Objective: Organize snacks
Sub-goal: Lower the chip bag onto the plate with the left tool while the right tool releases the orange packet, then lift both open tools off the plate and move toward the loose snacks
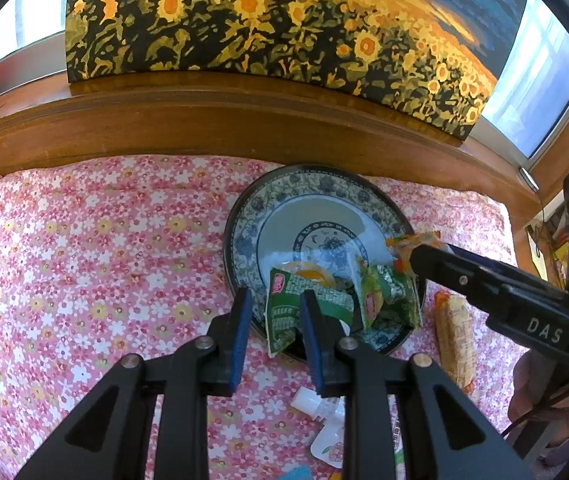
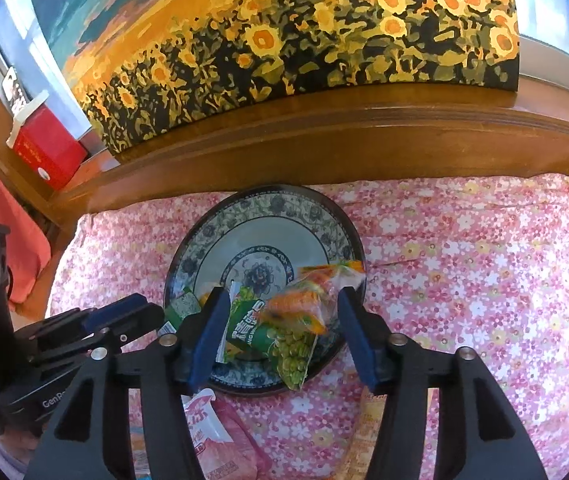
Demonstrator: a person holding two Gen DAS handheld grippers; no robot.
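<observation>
Nearest my left tool [image 1: 275, 294], at 6 o'clock in its view, a white-capped pouch [image 1: 324, 416] lies on the flowered cloth [image 1: 104, 260]. Nearest my right tool [image 2: 282, 292], at about 7 o'clock, lies a pink pouch [image 2: 208, 432].

A patterned plate [image 1: 244, 216] sits on the cloth, close under the wooden ledge [image 1: 204, 120]. Snacks are piled on its near side, from about 5 to 7 o'clock on the plate. One green packet [image 1: 292, 308] hangs a corner over the rim. A second green packet [image 1: 384, 300] lies beside it at 3 o'clock, and an orange packet [image 2: 312, 300] rests on top of the pile. A long yellow packet [image 1: 454, 340] lies off the plate on the cloth, at 4 o'clock from it.

My right tool is released. Its jaws stand wide on either side of the orange packet and a green pea packet [image 2: 284, 344], and the right-hand pad is clear of both.

My left tool's jaws stand narrowly apart with the first green packet's corner and the plate rim between them. I cannot tell whether they pinch anything.

At 12 o'clock, a sunflower painting [image 1: 264, 20] leans on the ledge, with a red box [image 2: 48, 152] at 10 o'clock in the right view.
</observation>
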